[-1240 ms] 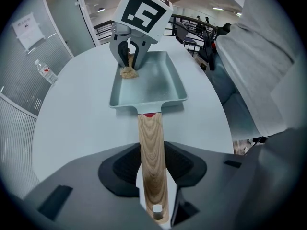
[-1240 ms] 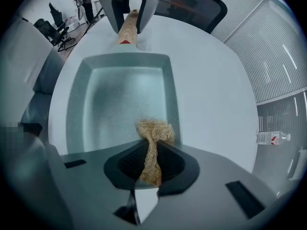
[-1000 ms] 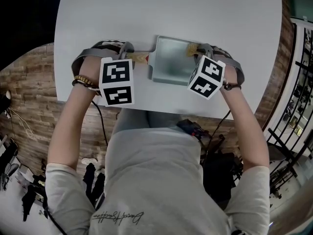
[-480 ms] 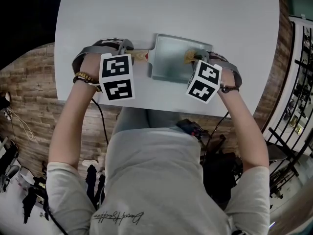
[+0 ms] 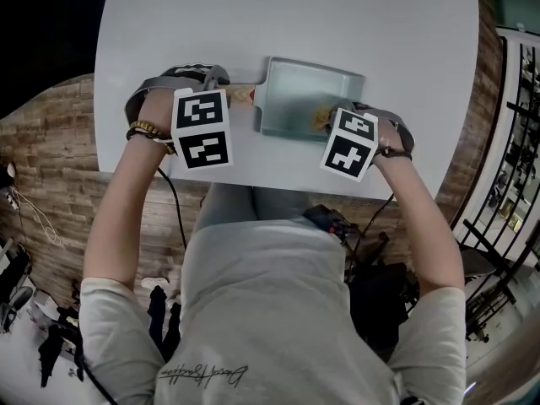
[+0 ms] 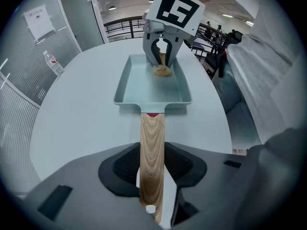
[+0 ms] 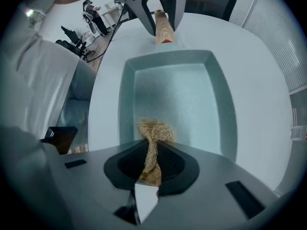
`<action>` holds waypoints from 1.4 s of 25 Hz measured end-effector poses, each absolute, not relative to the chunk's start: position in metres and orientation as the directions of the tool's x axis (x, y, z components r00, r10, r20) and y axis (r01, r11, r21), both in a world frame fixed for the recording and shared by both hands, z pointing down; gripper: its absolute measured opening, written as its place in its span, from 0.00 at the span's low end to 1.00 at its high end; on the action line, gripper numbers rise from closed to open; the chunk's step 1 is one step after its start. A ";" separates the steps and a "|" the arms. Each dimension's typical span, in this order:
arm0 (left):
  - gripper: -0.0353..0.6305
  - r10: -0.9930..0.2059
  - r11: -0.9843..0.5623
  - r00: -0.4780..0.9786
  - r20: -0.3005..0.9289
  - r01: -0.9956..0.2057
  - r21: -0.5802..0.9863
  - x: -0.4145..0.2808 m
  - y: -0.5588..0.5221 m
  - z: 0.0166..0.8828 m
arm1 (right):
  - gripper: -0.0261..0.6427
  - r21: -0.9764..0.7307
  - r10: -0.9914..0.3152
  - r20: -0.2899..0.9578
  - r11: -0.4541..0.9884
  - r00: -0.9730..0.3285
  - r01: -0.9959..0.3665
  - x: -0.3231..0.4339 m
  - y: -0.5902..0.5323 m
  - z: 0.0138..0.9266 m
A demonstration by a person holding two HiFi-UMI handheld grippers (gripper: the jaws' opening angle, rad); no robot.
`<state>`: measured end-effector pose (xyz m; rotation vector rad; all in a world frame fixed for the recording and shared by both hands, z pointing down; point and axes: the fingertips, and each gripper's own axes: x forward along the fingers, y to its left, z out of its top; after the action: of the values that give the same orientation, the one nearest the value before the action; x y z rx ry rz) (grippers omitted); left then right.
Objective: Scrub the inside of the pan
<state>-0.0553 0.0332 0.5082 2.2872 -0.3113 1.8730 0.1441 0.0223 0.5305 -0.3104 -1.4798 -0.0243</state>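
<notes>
A white, round tabletop (image 5: 253,24) carries a single pan, close to the edge nearest the person. At the left, the left tool (image 6: 152,176) points steeply down, and its jaws are clamped on the pan's handle (image 6: 152,143) from both sides, held partly apart by the handle's width. The handle is flat, pale wood with a visible grain and a small red mark where it joins the pan.

The pan (image 5: 295,91) lies flat between the two tools with its handle to the left. It is rectangular, pale blue-green, with low sloping walls and rounded corners. Its floor looks smooth and faintly speckled.

At the right, the right tool (image 7: 151,164) also points steeply down. Its jaws are pinched almost together on a tan, fibrous scrubber (image 7: 154,131). The scrubber's frayed end touches the pan's floor in the near right corner, just beside the right wall.
</notes>
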 end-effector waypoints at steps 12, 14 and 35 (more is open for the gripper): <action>0.29 -0.053 -0.963 0.194 0.980 -0.271 0.001 -0.054 0.032 0.507 | 0.14 -0.294 0.275 0.953 0.940 0.128 0.174 0.149 0.040 0.527; 0.29 -0.051 -0.963 0.196 0.979 -0.271 0.004 -0.055 0.032 0.508 | 0.14 -0.284 0.265 0.956 0.943 0.126 0.175 0.149 0.039 0.528; 0.39 0.005 -0.981 0.216 0.976 -0.190 0.047 -0.052 0.034 0.507 | 0.14 -0.274 0.259 0.959 0.952 0.117 0.138 0.147 0.038 0.530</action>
<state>-0.0515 0.0336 0.5068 2.3227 -0.1785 1.8655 0.1470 0.0382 0.5296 -0.3294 -1.4587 0.0910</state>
